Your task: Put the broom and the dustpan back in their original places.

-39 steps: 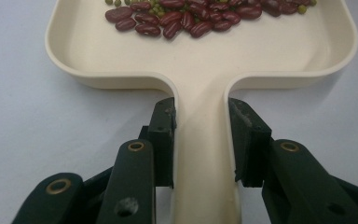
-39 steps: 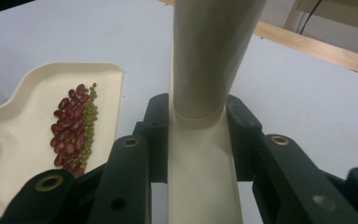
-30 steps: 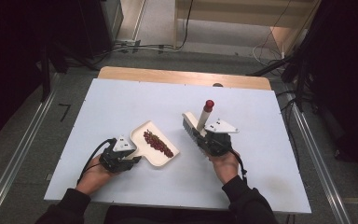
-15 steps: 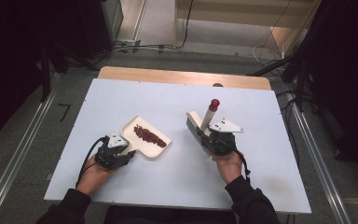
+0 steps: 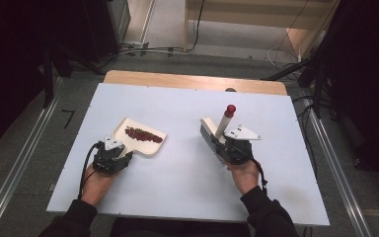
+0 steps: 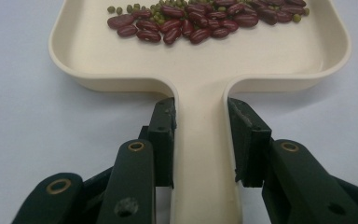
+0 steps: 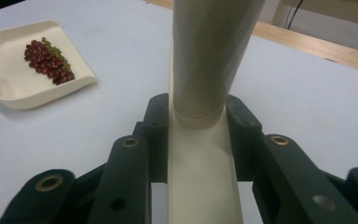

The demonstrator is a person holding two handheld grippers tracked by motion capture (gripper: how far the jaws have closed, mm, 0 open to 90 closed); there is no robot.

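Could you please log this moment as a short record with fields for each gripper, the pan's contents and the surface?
left gripper: shut on the dustpan handle
right gripper: shut on the brush handle, red tip pointing up and away
dustpan contents: red beans mixed with a few small green ones, in a row
dustpan position: flat on the table, left of the brush
gap: dustpan and brush apart

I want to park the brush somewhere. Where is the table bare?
Bare: the white table beyond the cream dustpan of red and green beans, the gap between it and the cream brush with red-tipped handle, and the near edge between the forearms. Crowded around each gripper.
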